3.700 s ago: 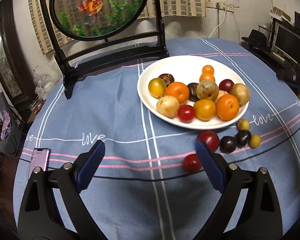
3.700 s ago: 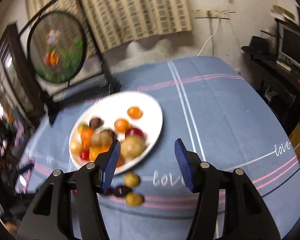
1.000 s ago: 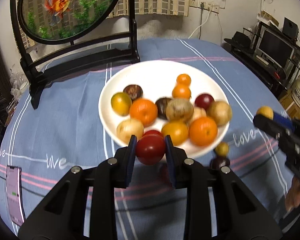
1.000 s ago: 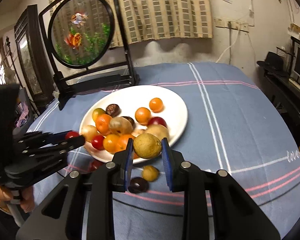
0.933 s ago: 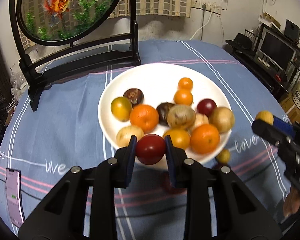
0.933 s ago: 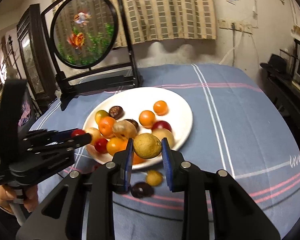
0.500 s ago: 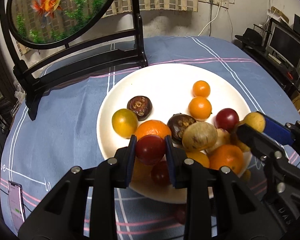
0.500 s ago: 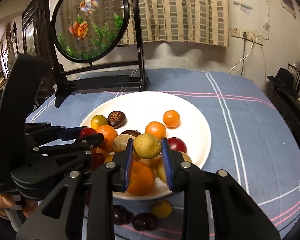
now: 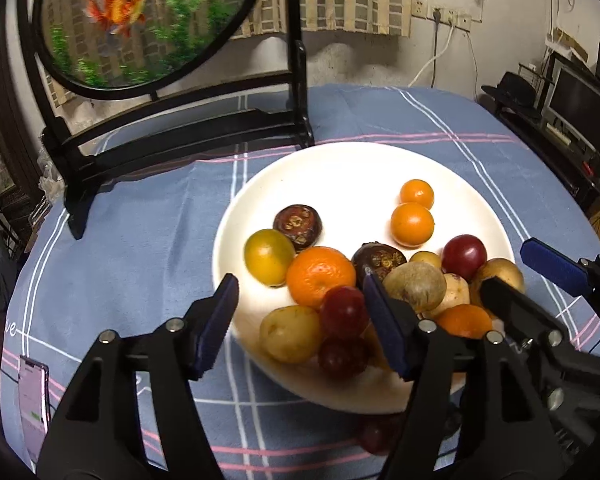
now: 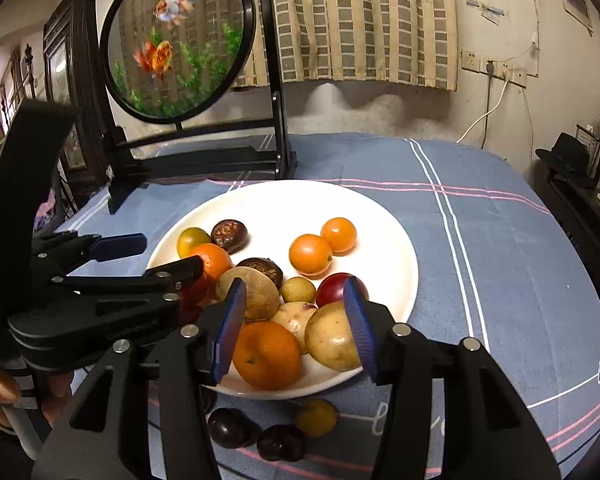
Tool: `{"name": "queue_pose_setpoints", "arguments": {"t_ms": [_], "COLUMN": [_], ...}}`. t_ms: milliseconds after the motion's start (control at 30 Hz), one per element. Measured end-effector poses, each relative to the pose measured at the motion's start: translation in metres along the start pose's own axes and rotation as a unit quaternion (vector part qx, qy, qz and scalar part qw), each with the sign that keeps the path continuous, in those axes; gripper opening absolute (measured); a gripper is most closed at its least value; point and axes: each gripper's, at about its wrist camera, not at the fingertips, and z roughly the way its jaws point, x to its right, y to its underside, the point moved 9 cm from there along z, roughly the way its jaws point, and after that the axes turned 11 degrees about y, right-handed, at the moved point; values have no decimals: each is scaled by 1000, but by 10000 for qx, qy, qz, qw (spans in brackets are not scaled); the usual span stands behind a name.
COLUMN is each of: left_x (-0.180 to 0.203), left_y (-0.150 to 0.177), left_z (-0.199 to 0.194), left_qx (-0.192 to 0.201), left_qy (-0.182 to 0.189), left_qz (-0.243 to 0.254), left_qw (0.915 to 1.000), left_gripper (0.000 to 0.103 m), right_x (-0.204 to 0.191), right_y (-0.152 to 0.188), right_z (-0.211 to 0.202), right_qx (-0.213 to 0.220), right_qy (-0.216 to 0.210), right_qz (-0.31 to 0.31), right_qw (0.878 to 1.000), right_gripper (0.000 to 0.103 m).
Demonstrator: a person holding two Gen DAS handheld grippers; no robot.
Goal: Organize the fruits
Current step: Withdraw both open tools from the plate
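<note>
A white plate holds several fruits: oranges, red, dark and yellow-brown ones. My left gripper is open above the plate's near edge. The red fruit lies on the pile by its right finger. My right gripper is open over the plate's front. The small yellow fruit sits among the pile beyond it. Each gripper shows in the other's view.
A round fish screen on a black stand stands behind the plate. Two dark fruits and a yellow one lie on the blue cloth in front of the plate. A phone lies at the left.
Both grippers opened and let go of their fruits onto the plate: the left released the red fruit, the right the yellow one. Both moved further over the plate.
</note>
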Motion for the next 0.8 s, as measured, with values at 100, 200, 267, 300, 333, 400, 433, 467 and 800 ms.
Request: {"name": "queue_pose_setpoints", "arguments": {"t_ms": [100,200,267,300,333,400,433,467,800], "left_x": [-4,-2,1,2,3,6,7,8,19], "left_y": [3,11,19,23,29,38,43,47,84], "left_z": [-13,-23,-29,-31,-35,-39,-41,-42,-42], "left_qx": [66,63,25,12,11,-21,-42,-56,-221], "left_qy": [48,122,115,101,102,143,165,179,138], "left_qz": [-106,-142,-75,-56,-52,-60,-74,-76,66], "left_qw": [9999,9998,9999,9999,9999,9999,9998,9998,9996], "left_gripper": [71,72,75,75,76,76,77,77,79], "right_x": [4,10,13,15,18,22,25,27,39], "right_y": [0,3,7,9,15,23,28,36,77], "right_z": [-11,-23,-29,-31,-33,-36,-38,-40,-44], "right_qx": [25,9,-32,-57,-113,-202,-258,-343,-785], "right_qy": [-86,-188,-230,-222,-193,-170,-162,-157,21], "right_qz": [92,255,326,355,386,432,454,496,459], "right_qw": [9999,9995,9992,9991,9990,9987,9985,9981,9959], "right_gripper": [51,54,54,54,54,54,54,54,54]}}
